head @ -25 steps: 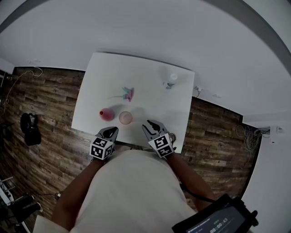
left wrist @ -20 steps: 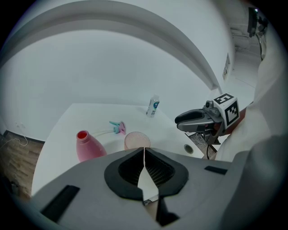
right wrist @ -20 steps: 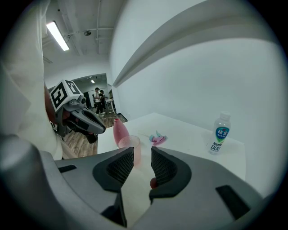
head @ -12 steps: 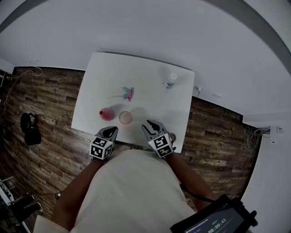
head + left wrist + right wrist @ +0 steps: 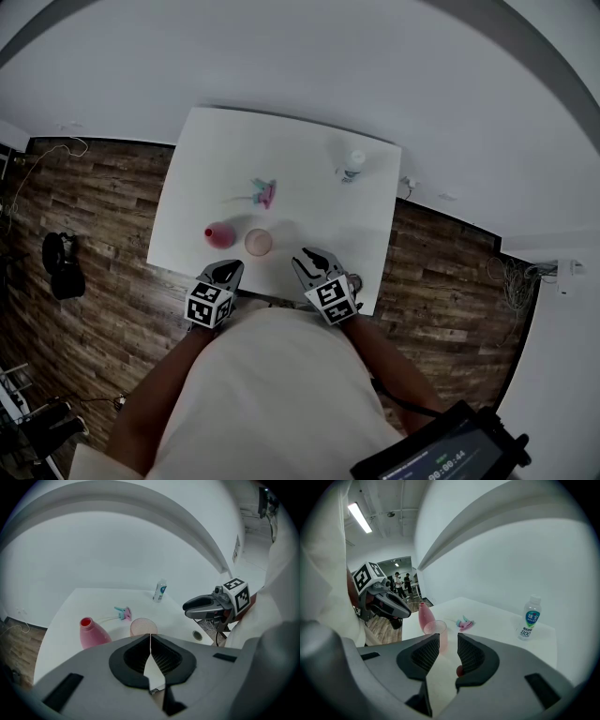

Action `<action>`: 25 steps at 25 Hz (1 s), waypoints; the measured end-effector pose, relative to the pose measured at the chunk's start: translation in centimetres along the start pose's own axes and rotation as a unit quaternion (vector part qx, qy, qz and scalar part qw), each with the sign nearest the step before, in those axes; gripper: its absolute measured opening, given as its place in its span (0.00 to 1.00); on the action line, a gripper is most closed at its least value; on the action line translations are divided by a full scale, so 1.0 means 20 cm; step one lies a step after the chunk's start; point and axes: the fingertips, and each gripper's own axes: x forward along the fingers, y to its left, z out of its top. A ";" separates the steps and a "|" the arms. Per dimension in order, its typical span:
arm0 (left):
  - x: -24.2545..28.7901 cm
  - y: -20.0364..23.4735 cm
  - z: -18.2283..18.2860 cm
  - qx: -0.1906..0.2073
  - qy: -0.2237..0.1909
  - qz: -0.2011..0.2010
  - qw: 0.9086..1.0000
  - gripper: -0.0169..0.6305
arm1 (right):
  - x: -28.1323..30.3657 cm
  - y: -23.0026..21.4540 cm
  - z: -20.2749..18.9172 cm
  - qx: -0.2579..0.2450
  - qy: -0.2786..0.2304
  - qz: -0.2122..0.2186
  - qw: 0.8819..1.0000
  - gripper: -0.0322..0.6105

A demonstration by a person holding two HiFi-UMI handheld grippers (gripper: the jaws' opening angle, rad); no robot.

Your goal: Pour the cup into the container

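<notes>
A pink bottle (image 5: pixel 217 235) with an open neck stands near the table's front left, also visible as the pink bottle (image 5: pixel 91 632) (image 5: pixel 423 616). Just right of it is a clear pinkish cup (image 5: pixel 259 243) (image 5: pixel 143 626) (image 5: pixel 435 632). Both grippers hover at the front edge, apart from these. My left gripper (image 5: pixel 223 277) (image 5: pixel 150 637) is shut, its tips meeting on nothing. My right gripper (image 5: pixel 312 265) (image 5: pixel 447 641) is shut down to a narrow slit, with nothing in it. The cup sits straight beyond both sets of jaws.
A pink and teal spray head (image 5: pixel 263 193) (image 5: pixel 123 613) lies mid-table on the white table (image 5: pixel 309 216). A small water bottle (image 5: pixel 352 166) (image 5: pixel 530 619) stands at the far right. A cable hole (image 5: pixel 197 635) marks the front right. Wood floor (image 5: pixel 103 216) surrounds the table.
</notes>
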 end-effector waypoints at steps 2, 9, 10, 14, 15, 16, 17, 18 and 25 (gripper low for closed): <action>0.00 0.00 0.00 0.001 0.000 0.000 1.000 0.04 | 0.00 0.00 0.00 0.000 0.001 0.000 1.000 0.25; 0.02 0.00 0.01 0.001 0.001 -0.001 1.000 0.04 | 0.01 -0.02 0.00 -0.001 0.001 0.003 1.000 0.25; 0.02 0.00 0.01 0.001 0.001 -0.001 1.000 0.05 | 0.01 -0.02 0.00 -0.001 0.002 0.003 1.000 0.25; 0.02 0.00 0.02 0.004 -0.001 0.000 1.000 0.04 | 0.01 -0.01 -0.01 -0.002 0.002 0.006 1.000 0.25; 0.02 0.00 0.01 0.005 -0.001 0.000 1.000 0.04 | 0.01 0.00 -0.01 -0.003 0.002 0.008 1.000 0.25; 0.02 0.00 0.01 0.005 -0.001 0.001 1.000 0.04 | 0.02 0.00 -0.01 -0.004 0.003 0.009 1.000 0.25; 0.02 -0.01 0.01 0.005 -0.001 0.001 1.000 0.04 | 0.02 0.01 -0.02 -0.005 0.003 0.010 1.000 0.25; 0.02 -0.01 0.01 0.005 -0.001 0.001 1.000 0.04 | 0.02 0.01 -0.02 -0.005 0.003 0.011 1.000 0.25; 0.02 -0.02 0.01 0.005 -0.001 -0.001 1.000 0.04 | 0.01 0.01 -0.01 -0.005 0.003 0.011 1.000 0.25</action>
